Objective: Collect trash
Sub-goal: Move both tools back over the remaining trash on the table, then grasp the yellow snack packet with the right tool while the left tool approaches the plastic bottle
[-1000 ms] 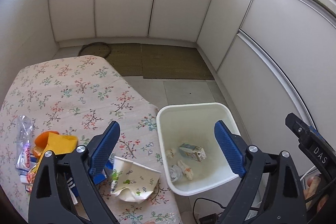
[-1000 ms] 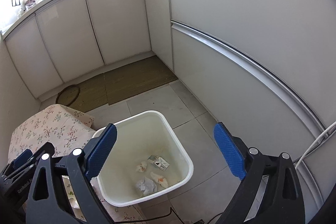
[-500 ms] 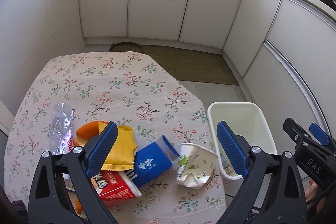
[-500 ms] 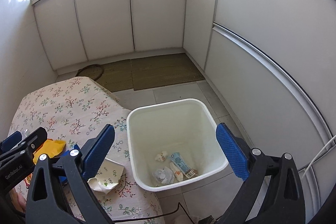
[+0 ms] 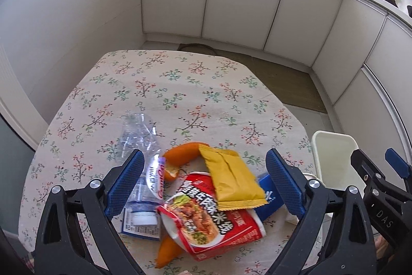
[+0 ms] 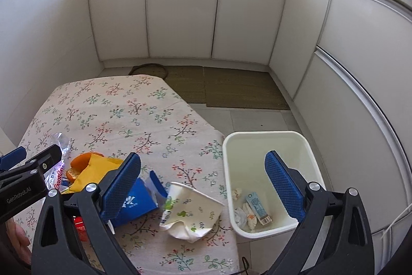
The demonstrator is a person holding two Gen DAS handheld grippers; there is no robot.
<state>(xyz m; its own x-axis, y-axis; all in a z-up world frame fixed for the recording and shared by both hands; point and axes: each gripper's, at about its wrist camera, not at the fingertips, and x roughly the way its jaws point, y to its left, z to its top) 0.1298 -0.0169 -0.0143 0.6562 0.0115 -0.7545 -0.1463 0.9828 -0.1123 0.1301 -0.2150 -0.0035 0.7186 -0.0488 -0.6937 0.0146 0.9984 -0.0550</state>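
A heap of trash lies on the floral table (image 5: 180, 84): a yellow wrapper (image 5: 233, 177), a red noodle packet (image 5: 206, 226), a crushed clear bottle (image 5: 144, 146), orange peel (image 5: 180, 153) and a blue carton (image 6: 139, 200). My left gripper (image 5: 204, 184) hangs open above the heap, holding nothing. A crumpled white paper cup (image 6: 190, 213) lies at the table's right edge. My right gripper (image 6: 203, 187) is open over the cup and the white bin (image 6: 267, 138). Inside the bin lie a small carton (image 6: 258, 208) and crumpled paper (image 6: 240, 217).
The bin (image 5: 334, 146) stands on the tiled floor right of the table. White cabinets (image 6: 180, 12) line the back and right. A woven mat (image 6: 239, 86) covers the floor behind the table. A thin cable (image 6: 396, 221) runs at the right.
Both grippers have swung left from the bin toward the table. The trash heap now fills the left wrist view, and the paper cup sits under the right gripper.
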